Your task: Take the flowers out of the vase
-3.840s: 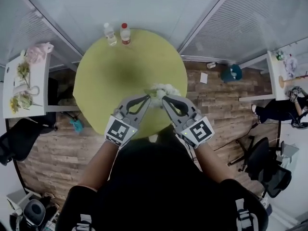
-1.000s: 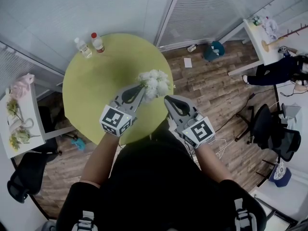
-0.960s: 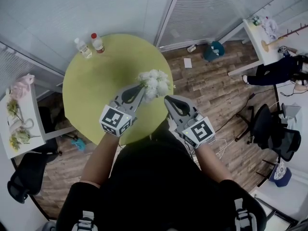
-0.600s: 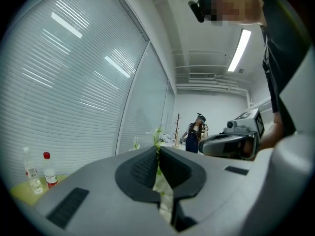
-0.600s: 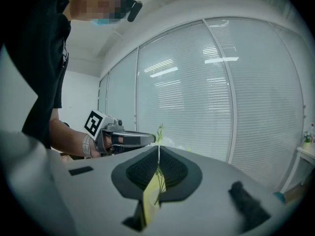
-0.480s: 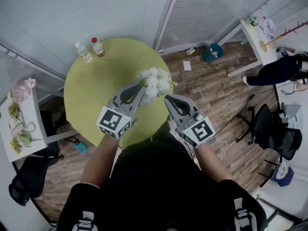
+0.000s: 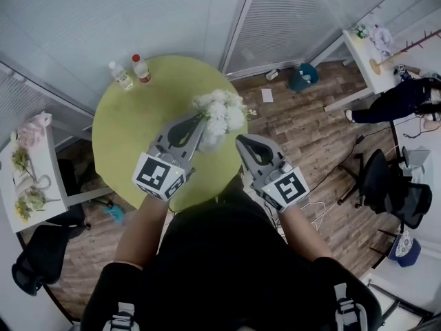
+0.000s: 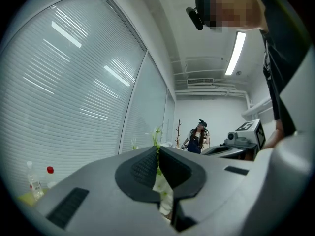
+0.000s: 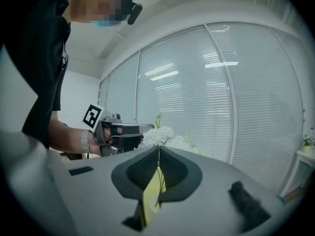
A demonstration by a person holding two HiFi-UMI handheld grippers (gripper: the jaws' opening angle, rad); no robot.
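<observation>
A bunch of white flowers [image 7: 219, 112] with green stems hangs over the round yellow-green table [image 7: 131, 126]. My left gripper [image 7: 200, 121] is shut on its stems. In the left gripper view a green stem [image 8: 157, 154] sits pinched between the closed pads. My right gripper [image 7: 240, 142] stays just right of the bunch, jaws closed. In the right gripper view the flowers [image 9: 158, 134] and the left gripper [image 9: 129, 130] show beyond its tips, and thin green stems [image 9: 156, 183] show in the slit between its jaws. No vase is visible in any view.
Two small bottles [image 7: 121, 75] [image 7: 142, 68] stand at the table's far edge. A side table with flowers [image 7: 27, 178] is at the left, office chairs [image 7: 386, 185] at the right. Blinds and glass walls lie beyond the table, with a person [image 8: 198, 136] far off.
My left gripper has risen with the white flowers, so both look larger and closer to the head camera. The right gripper has stayed where it was.
</observation>
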